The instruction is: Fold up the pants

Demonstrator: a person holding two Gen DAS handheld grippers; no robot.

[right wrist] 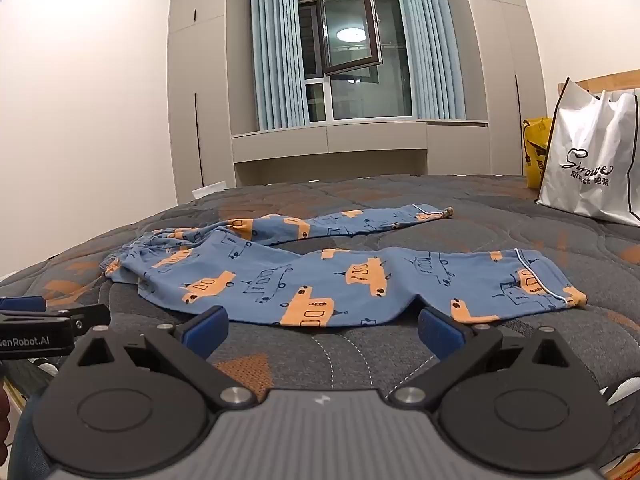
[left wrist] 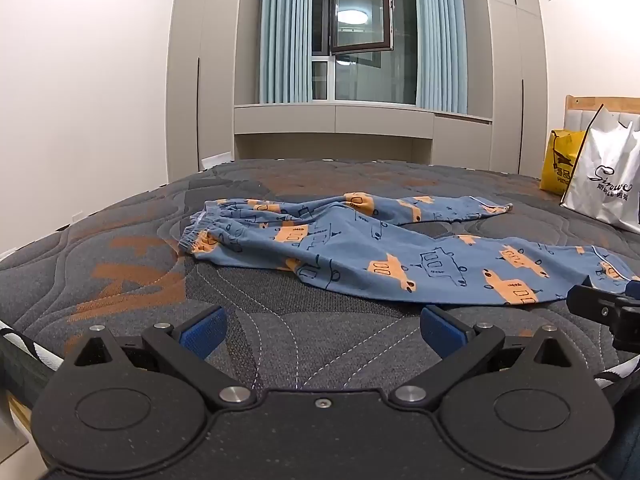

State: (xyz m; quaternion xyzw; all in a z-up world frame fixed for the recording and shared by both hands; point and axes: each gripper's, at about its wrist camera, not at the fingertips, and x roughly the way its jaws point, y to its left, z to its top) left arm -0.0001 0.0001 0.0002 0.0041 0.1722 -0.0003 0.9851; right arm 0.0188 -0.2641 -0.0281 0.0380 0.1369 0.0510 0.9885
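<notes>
1. The left wrist view is showing the pants (left wrist: 360,248) lying unfolded on the bed (left wrist: 120,264), waistband at the left, both legs running to the right. The near cuff is passing out of sight behind the right tongs (left wrist: 608,308) at the right edge.
2. The right wrist view is showing both cuffs in full, the near one carrying white piping. It is also showing the left tongs (right wrist: 56,320) entering from the left edge, with the partial lettering "enRobot.AI" on the body.
3. The left tongs (left wrist: 320,330) are standing fully spread over bare mattress, near the pants but apart from them. Nothing is lying between the blue pads (left wrist: 202,332).
4. The right tongs (right wrist: 322,330) are also standing fully spread and gripping nothing. The near edge of the pants (right wrist: 340,280) is lying just beyond the pads (right wrist: 438,334); contact cannot be determined.
5. A white bag (right wrist: 592,160) is standing at the far right of the bed, reading "Sirowe" above small characters too small to read. A yellow bag (left wrist: 558,160) is standing behind it; its print is partly hidden.
</notes>
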